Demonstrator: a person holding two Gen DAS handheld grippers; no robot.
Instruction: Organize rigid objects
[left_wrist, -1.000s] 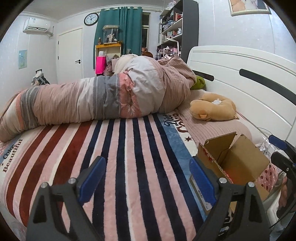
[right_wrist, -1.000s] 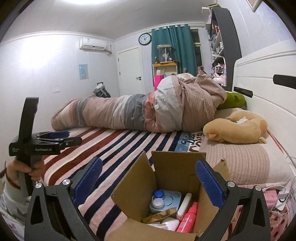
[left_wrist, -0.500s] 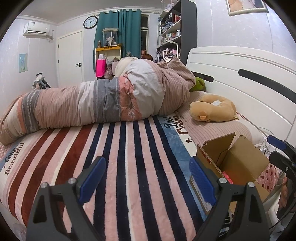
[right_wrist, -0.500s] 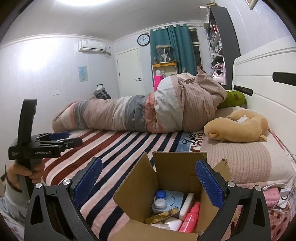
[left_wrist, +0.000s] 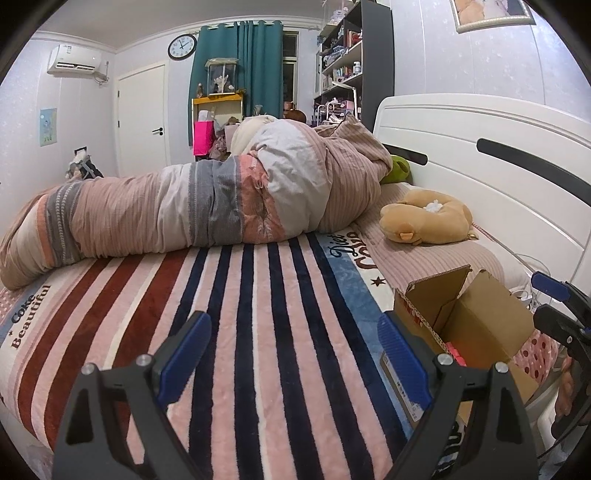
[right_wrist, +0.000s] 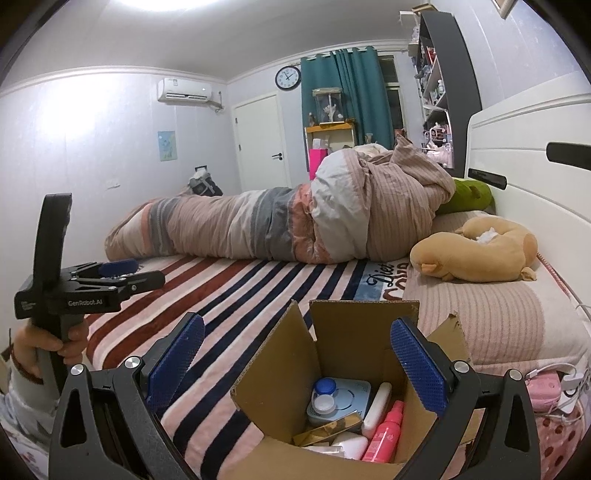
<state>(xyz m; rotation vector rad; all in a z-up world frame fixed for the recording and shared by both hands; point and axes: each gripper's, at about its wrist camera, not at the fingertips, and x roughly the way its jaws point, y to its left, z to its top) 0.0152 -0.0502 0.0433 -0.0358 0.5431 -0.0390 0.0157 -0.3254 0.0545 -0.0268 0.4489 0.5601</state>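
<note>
Left wrist: left gripper (left_wrist: 293, 354) spread wide, empty, over the striped blanket (left_wrist: 258, 314); cardboard box (left_wrist: 469, 325) at right near the bed edge, contents mostly hidden, a bit of pink showing. Right wrist: right gripper (right_wrist: 293, 363) spread wide, holding nothing, above the open box (right_wrist: 354, 354); inside are a pink bottle (right_wrist: 386, 434), white tube (right_wrist: 376, 410), lens case (right_wrist: 325, 395); lower items hard to make out, front flap cut off.

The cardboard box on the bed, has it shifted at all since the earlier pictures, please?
No. The cardboard box sits at the same spot against the striped blanket and the pink pillow behind it.
</note>
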